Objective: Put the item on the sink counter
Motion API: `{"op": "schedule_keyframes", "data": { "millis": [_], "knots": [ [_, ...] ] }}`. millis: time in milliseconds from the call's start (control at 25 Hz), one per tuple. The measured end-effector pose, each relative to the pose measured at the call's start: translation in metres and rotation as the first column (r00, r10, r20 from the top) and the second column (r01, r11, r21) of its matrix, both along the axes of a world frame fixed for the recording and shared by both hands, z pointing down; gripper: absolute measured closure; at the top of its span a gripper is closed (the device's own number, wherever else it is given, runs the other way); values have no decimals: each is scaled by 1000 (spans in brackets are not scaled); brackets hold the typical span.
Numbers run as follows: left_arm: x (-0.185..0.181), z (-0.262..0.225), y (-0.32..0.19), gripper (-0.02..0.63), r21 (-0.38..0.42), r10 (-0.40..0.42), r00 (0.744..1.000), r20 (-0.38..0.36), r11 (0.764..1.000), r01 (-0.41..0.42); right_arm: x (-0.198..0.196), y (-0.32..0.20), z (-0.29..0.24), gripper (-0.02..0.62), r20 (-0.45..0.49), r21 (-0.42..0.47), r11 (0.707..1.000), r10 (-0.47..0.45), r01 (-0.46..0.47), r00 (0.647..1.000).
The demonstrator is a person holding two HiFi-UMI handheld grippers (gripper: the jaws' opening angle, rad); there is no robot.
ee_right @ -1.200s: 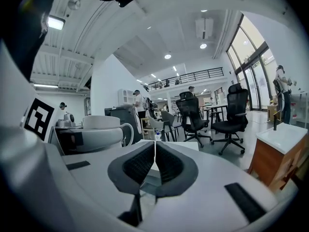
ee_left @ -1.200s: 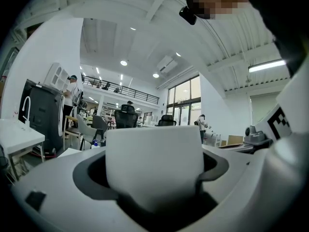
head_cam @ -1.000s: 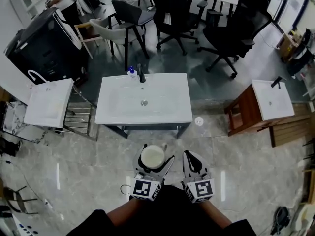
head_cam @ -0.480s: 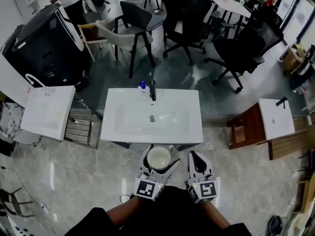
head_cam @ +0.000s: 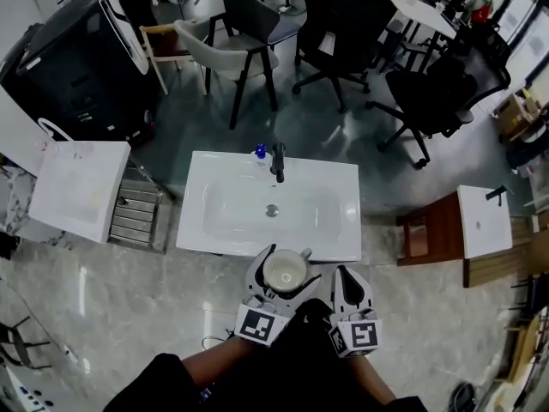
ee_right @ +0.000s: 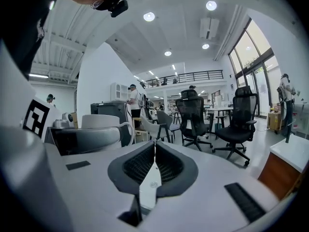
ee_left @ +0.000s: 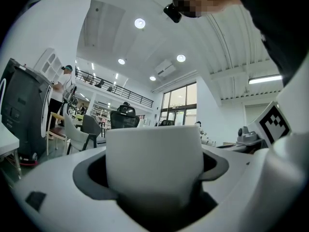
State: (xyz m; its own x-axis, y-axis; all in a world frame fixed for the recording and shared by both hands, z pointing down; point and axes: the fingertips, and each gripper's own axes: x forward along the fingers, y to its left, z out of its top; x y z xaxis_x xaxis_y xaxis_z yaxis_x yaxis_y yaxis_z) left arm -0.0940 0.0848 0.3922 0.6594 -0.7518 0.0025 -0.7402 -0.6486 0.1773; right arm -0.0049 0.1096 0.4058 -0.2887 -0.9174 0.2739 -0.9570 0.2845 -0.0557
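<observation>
A white cup (head_cam: 285, 270) sits upright between the jaws of my left gripper (head_cam: 278, 275), which is shut on it, right over the front edge of the white sink counter (head_cam: 197, 230). In the left gripper view the cup (ee_left: 154, 161) fills the middle, clamped between both jaws. My right gripper (head_cam: 346, 285) hangs beside it to the right, shut and empty. The right gripper view shows its dark ribbed pads (ee_right: 140, 164) pressed together, with the cup (ee_right: 100, 121) at left.
The sink counter holds a black faucet (head_cam: 278, 161) and a blue-capped bottle (head_cam: 260, 153) at its back edge, with a drain (head_cam: 272, 210) in the basin. A second white counter (head_cam: 77, 187) stands at left, a wooden stand with a sink (head_cam: 485, 221) at right. Office chairs (head_cam: 343, 24) stand behind.
Both grippers and my view have moved forward toward the sink counter. The cup, earlier held over the floor, now sits at the counter's front edge.
</observation>
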Motion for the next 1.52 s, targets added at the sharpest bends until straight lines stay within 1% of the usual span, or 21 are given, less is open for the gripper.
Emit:
{"op": "schedule_keyframes", "data": {
  "millis": [120, 240, 400, 480, 640, 760, 840, 920, 1120, 1200, 1280, 1360, 1440, 1520],
  "knots": [
    [3, 6, -13, 135, -19, -1, 1000, 4, 1000, 1, 2, -8, 5, 563, -6, -2, 1000, -10, 10, 1000],
    [9, 13, -29, 135, -22, -6, 1000, 10, 1000, 6, 11, -24, 8, 563, -5, 3, 1000, 3, -3, 1000],
    [16, 17, -51, 135, -55, -19, 999, -26, 998, 18, 16, -54, 14, 563, 10, 5, 1000, -4, 4, 1000],
    [22, 16, -64, 135, -48, -20, 1000, -9, 999, 19, 19, -73, 13, 563, 21, 17, 1000, -19, 18, 1000],
    [43, 17, -101, 135, -36, -31, 999, 31, 999, 32, 40, -117, 11, 563, 32, 39, 999, -33, 32, 999],
    [64, 21, -136, 135, -17, -33, 998, 52, 999, 34, 61, -152, 17, 563, 45, 26, 999, -33, 31, 998],
    [75, 30, -159, 135, -17, -41, 998, 52, 999, 41, 73, -176, 19, 563, 42, 27, 999, -39, 38, 998],
    [86, 42, -182, 135, -37, -50, 998, 46, 998, 52, 84, -195, 26, 563, 35, 24, 998, -54, 54, 998],
    [115, 68, -234, 135, -61, -62, 993, 98, 996, 68, 115, -236, 54, 563, 49, -30, 998, -57, 58, 997],
    [120, 80, -250, 135, -66, -71, 990, 120, 995, 79, 123, -252, 63, 563, 61, -52, 997, -53, 56, 997],
    [124, 93, -266, 135, -67, -83, 986, 144, 993, 93, 127, -268, 77, 563, 66, -66, 995, -69, 74, 995],
    [127, 103, -280, 135, -44, -101, 979, 178, 993, 110, 130, -283, 86, 563, 73, -80, 993, -82, 88, 994],
    [133, 112, -292, 135, -15, -112, 971, 209, 993, 118, 136, -300, 88, 563, 81, -88, 993, -76, 83, 994],
    [140, 123, -304, 135, -15, -116, 968, 223, 992, 123, 144, -315, 92, 563, 80, -90, 993, -68, 75, 994]
  ]
}}
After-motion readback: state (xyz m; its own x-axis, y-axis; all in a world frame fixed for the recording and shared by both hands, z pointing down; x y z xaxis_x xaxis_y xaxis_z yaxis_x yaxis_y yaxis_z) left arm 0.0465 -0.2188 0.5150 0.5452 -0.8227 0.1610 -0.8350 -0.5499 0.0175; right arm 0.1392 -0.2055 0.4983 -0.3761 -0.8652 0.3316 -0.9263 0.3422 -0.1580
